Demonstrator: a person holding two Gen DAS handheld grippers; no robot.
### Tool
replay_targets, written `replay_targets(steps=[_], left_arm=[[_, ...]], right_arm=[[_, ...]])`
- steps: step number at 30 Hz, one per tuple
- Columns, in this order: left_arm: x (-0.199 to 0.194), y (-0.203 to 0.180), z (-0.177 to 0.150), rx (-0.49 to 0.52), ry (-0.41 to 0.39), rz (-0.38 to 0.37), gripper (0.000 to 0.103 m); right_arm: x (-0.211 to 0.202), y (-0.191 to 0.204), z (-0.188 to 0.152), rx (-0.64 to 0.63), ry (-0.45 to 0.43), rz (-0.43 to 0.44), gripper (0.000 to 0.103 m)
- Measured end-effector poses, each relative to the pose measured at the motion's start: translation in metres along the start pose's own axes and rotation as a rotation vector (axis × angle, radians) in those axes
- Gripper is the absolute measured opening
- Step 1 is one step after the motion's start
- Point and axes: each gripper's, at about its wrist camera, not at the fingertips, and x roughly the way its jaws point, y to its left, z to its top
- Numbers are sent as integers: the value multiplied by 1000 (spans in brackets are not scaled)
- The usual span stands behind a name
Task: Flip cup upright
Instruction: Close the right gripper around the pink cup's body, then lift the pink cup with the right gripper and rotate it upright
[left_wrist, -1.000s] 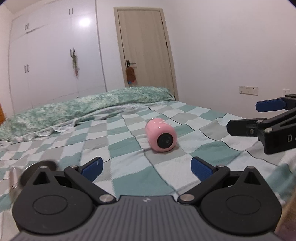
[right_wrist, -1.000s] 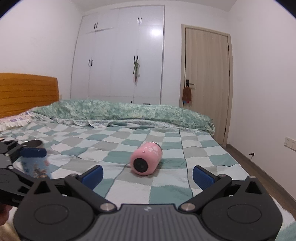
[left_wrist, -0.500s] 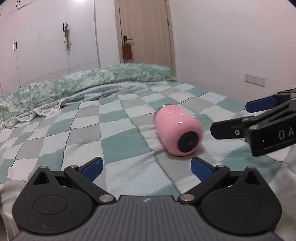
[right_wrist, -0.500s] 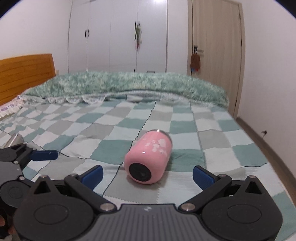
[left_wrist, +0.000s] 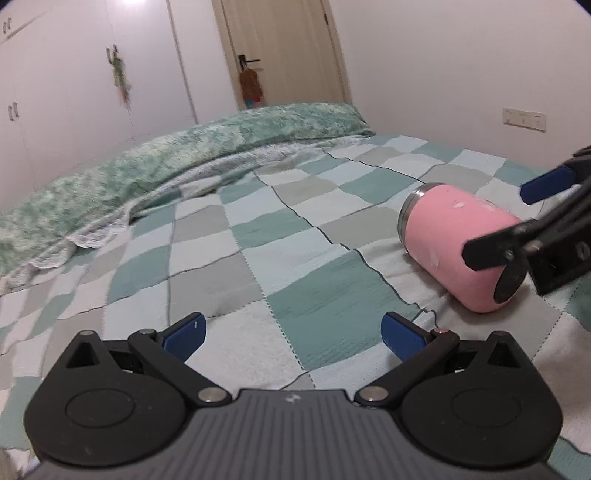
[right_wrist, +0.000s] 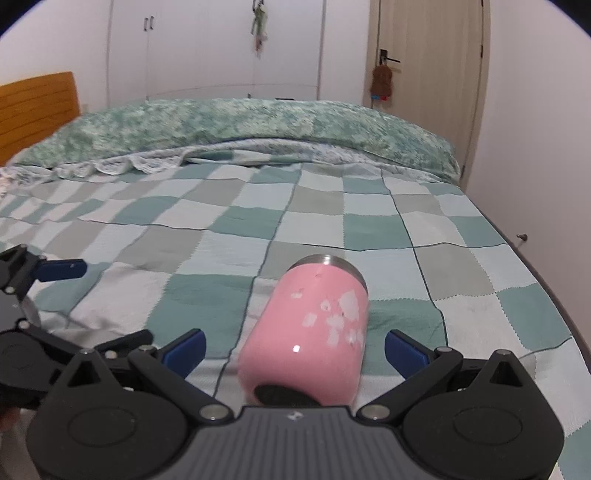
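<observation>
Pink cup (right_wrist: 310, 332) on its side on the checked blanket (right_wrist: 221, 229), between the spread blue pads of the right gripper (right_wrist: 293, 345), left gripper (left_wrist: 291, 334) gaping and empty nearby; likely rigid, light, slick and roll-prone, best pinched mid-body

Left gripper (left_wrist: 291, 334) jaws wide apart, right gripper (right_wrist: 293, 347) likewise

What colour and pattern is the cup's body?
Pink with scattered white blotches, a steel rim at its far end; the cup shows best in the right wrist view.
</observation>
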Motion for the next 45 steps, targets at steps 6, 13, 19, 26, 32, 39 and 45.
replay_targets(steps=[6, 13, 19, 26, 32, 39, 45], left_arm=[[20, -4, -5, 73, 38, -44, 103], [29, -5, -6, 147, 18, -57, 103], [30, -1, -7, 131, 16, -73, 103], [21, -3, -5, 138, -4, -78, 103], [-5, -14, -1, 158, -30, -65, 103], [-66, -18, 1, 109, -50, -74, 103], [-133, -21, -5, 84, -62, -47, 103]], right_arm=[[35, 1, 7, 22, 74, -26, 103], [59, 7, 4, 33, 120, -57, 103], [74, 1, 2, 60, 128, -84, 88], [63, -11, -1, 121, 93, -35, 86], [28, -10, -3, 123, 33, 20, 86], [-40, -4, -7, 149, -13, 76, 86], [-104, 12, -27, 163, -32, 129, 86]])
